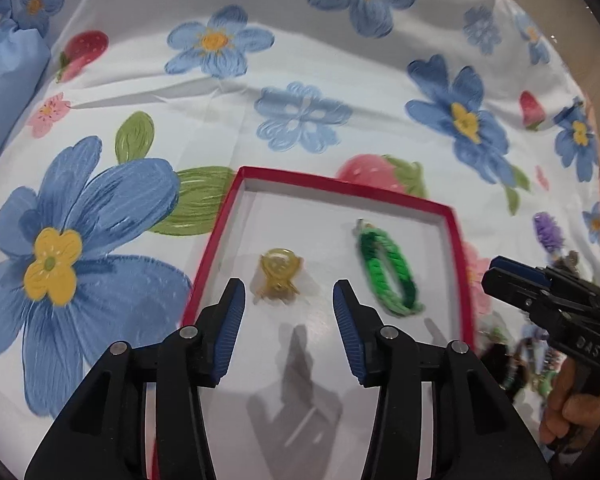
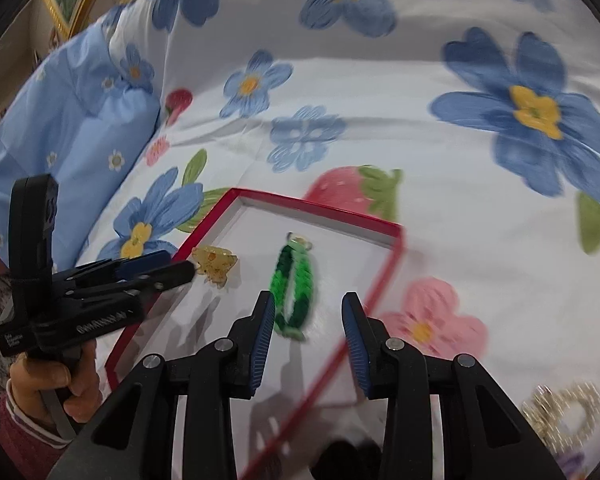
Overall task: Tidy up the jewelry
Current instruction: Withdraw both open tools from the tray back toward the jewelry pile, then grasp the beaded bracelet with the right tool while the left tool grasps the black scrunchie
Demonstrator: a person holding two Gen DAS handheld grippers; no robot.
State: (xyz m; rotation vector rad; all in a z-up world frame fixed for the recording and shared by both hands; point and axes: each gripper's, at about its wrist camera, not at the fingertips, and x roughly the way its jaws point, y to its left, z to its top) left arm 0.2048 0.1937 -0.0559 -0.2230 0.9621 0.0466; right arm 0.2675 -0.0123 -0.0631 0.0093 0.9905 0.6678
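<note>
One red tray (image 1: 458,240), in the tray one green braided bracelet (image 1: 388,270) and one yellow hair clip (image 1: 278,274), beside the tray one gold heart-shaped piece (image 2: 568,412)

The left gripper (image 1: 288,300) hangs with jaws apart over a red-rimmed box (image 1: 220,232). Inside lie a yellow hair clip (image 1: 278,274) and, right of it, a green bracelet (image 1: 388,272).

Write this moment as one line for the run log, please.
left gripper: open, empty | right gripper: open, empty | red box: holds yellow clip, green bracelet | gold piece: outside box
</note>
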